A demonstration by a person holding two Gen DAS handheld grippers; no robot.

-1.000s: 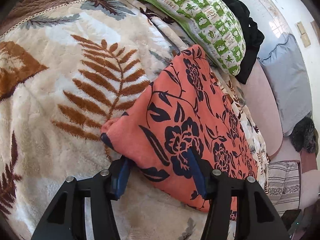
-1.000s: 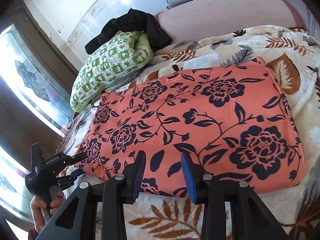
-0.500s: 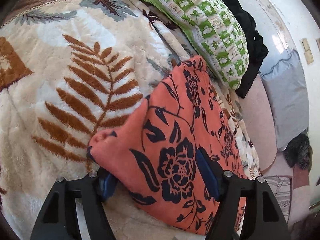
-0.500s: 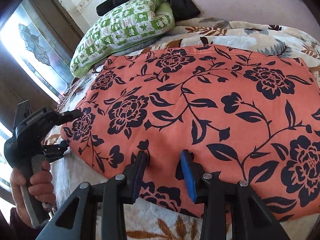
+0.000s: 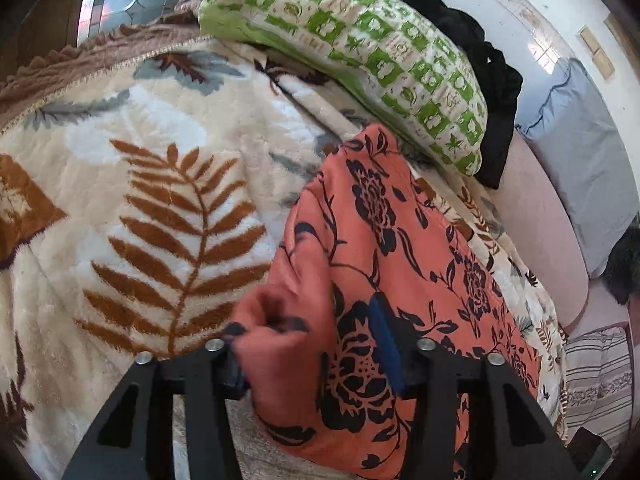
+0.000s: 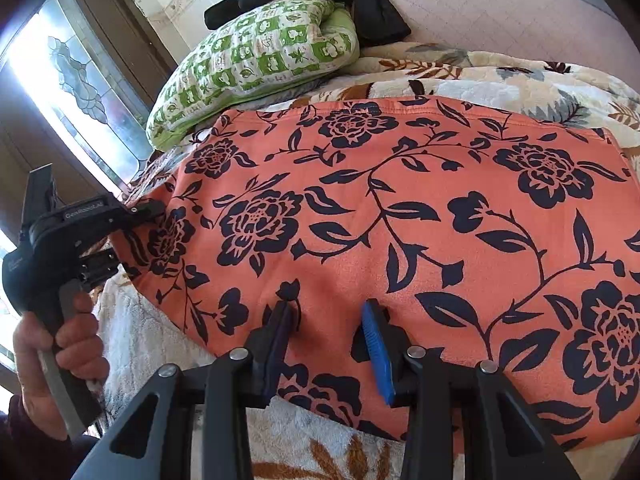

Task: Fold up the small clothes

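An orange cloth with dark blue flowers (image 6: 400, 208) lies folded flat on a leaf-patterned blanket (image 5: 152, 200). In the left wrist view the cloth (image 5: 400, 260) has its near corner bunched up between my left gripper (image 5: 312, 344) fingers, which stand wide apart around it. The left gripper also shows in the right wrist view (image 6: 136, 216) at the cloth's left end. My right gripper (image 6: 328, 340) is open, its blue pads pressed onto the cloth's near edge.
A green and white checked pillow (image 5: 360, 52) lies behind the cloth, with a black garment (image 5: 480, 72) beyond it. A pink mattress (image 6: 500, 20) and a grey pillow (image 5: 580, 160) are farther back. A window (image 6: 80, 92) is at the left.
Both grippers have moved forward onto the cloth. The left corner has lifted and bunched between the left fingers. The right pads now press on the near edge.
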